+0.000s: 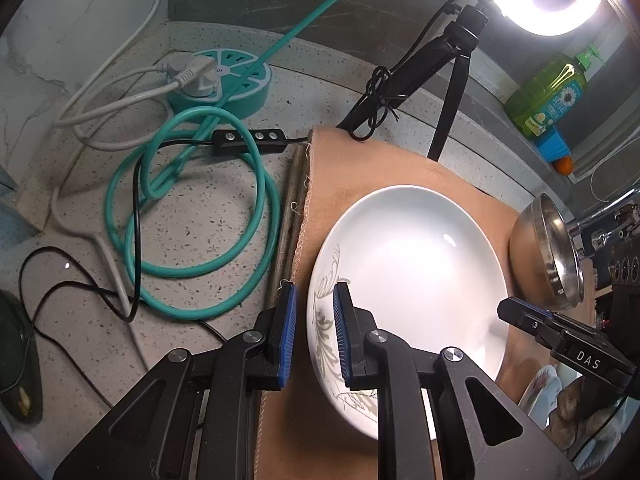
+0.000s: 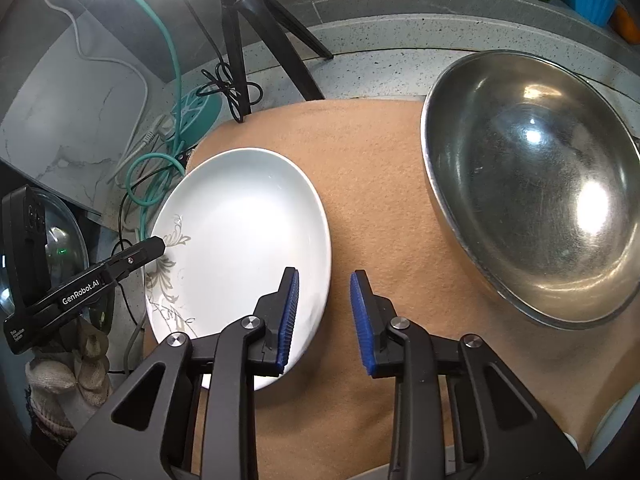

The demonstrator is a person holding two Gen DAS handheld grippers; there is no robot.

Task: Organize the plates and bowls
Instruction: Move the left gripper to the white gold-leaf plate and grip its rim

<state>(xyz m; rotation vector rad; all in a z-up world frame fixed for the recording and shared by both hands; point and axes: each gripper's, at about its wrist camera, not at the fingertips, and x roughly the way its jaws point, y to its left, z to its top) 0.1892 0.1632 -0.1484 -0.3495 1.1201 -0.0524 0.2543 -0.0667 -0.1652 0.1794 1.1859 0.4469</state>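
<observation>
A white plate point(image 1: 412, 280) with a grey leaf pattern lies on a tan mat point(image 1: 360, 168); it also shows in the right wrist view point(image 2: 244, 248). My left gripper point(image 1: 315, 328) is open, its jaws astride the plate's left rim, not closed on it. My right gripper point(image 2: 324, 316) is open, astride the plate's right rim, one finger over the plate, the other over the mat point(image 2: 380, 184). A steel bowl point(image 2: 536, 184) sits on the mat to the right; it also shows in the left wrist view point(image 1: 548, 252).
Left of the mat lie a coiled teal cable point(image 1: 192, 216), a round teal power strip point(image 1: 224, 80) and black and white cords. A black tripod point(image 1: 452, 68) with a ring light stands at the mat's back edge. A green soap bottle point(image 1: 548, 92) stands on the back ledge.
</observation>
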